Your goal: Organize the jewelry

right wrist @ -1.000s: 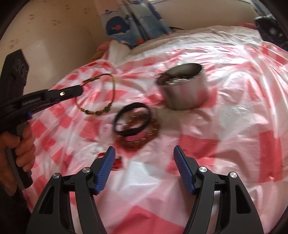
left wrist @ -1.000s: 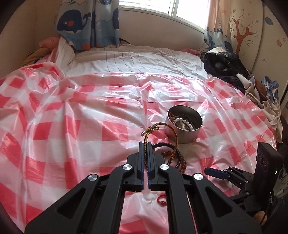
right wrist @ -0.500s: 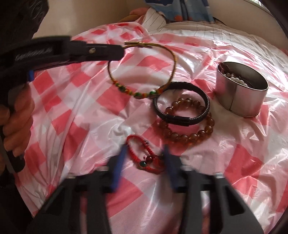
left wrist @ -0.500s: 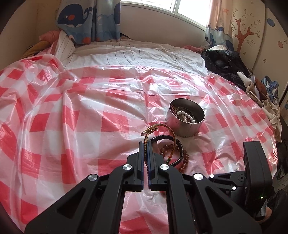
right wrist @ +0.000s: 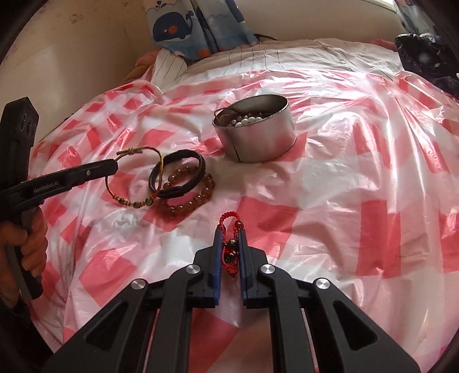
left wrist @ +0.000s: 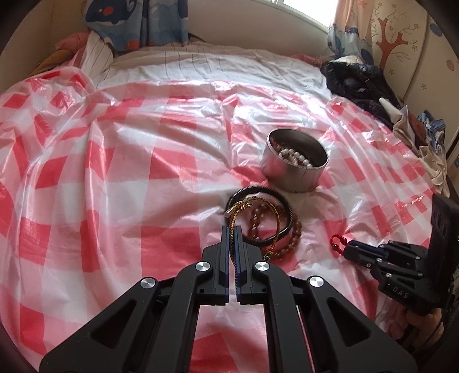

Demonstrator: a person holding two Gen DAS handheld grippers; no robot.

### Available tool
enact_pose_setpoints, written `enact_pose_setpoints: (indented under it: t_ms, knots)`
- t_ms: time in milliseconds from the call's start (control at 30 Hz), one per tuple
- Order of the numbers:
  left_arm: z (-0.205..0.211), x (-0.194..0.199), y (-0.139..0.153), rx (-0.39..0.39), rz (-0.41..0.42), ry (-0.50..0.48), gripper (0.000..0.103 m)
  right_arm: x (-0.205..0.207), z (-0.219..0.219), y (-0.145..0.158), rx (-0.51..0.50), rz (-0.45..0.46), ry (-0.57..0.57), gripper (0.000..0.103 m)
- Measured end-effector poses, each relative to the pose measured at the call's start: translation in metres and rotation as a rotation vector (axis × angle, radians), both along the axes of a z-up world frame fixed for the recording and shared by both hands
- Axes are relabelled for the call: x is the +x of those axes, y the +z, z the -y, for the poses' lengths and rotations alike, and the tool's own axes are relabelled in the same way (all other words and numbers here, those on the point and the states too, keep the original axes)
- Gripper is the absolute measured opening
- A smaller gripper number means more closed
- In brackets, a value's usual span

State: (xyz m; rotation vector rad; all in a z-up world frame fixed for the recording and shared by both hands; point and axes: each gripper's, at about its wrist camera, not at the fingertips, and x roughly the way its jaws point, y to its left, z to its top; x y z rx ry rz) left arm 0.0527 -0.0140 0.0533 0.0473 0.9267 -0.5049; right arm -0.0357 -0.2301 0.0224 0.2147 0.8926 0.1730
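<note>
red knotted cord bracelet (right wrist: pixel 228 252) with dark beads, pinched in the right hand-held gripper (right wrist: pixel 229 233)

White letters "GenRobot.AI" on the left gripper (right wrist: pixel 116 166); "DAS" on the right gripper (left wrist: pixel 348 249).

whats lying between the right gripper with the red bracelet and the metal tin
Only bare checked plastic sheet between the right gripper holding the red bracelet and the metal tin, seen in the right wrist view.

Soft daylight from the window (left wrist: pixel 304 11), white glare on the glossy plastic sheet (right wrist: pixel 358 149), sharp centres, fisheye-bent dark corners.
</note>
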Motion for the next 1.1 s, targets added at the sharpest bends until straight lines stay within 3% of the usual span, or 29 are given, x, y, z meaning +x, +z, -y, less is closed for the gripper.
enact_pose_setpoints:
  t_ms: [67,100,267,300,367,400,467,500,533,567,600,700,1100]
  knots:
    - [0.001,0.002,-0.006,0.012,-0.025,-0.001,0.003,0.002,-0.003,-0.001,-0.01,-0.002,0.003,0.058]
    - [0.001,0.003,-0.008,0.016,-0.032,-0.001,0.003,-0.001,-0.002,0.0,-0.017,0.013,-0.004,0.062]
    - [0.006,0.007,-0.021,0.079,-0.049,0.012,0.004,0.001,-0.005,-0.004,-0.059,0.012,-0.011,0.063]
    - [0.007,0.008,-0.023,0.091,-0.049,0.018,0.006,0.002,-0.006,-0.006,-0.071,0.007,-0.013,0.063]
    - [0.008,0.011,-0.029,0.121,-0.054,0.038,0.022,0.003,-0.01,-0.009,-0.108,-0.005,-0.011,0.062]
    - [0.009,0.012,-0.033,0.138,-0.055,0.049,0.036,0.004,-0.013,-0.01,-0.131,-0.008,-0.009,0.06]
    - [0.014,0.012,-0.038,0.164,-0.05,0.041,0.04,0.004,-0.018,-0.012,-0.161,-0.009,0.003,0.04]
    - [0.017,0.011,-0.039,0.183,-0.042,0.031,0.04,0.004,-0.019,-0.013,-0.17,-0.012,0.005,0.037]
    - [0.021,0.008,-0.04,0.203,-0.032,0.011,0.039,0.003,-0.019,-0.014,-0.175,-0.013,0.003,0.025]
    - [0.025,0.006,-0.04,0.217,-0.023,-0.007,0.032,0.004,-0.019,-0.015,-0.164,-0.016,0.007,0.016]
    - [0.028,0.004,-0.04,0.221,-0.022,-0.027,0.02,0.003,-0.018,-0.015,-0.156,-0.016,0.01,0.012]
    - [0.032,0.0,-0.036,0.233,0.002,-0.042,0.007,0.001,-0.017,-0.014,-0.146,0.0,0.009,0.012]
    - [0.035,-0.007,-0.019,0.245,0.077,-0.051,0.003,-0.004,-0.014,-0.003,-0.09,0.06,-0.006,0.012]
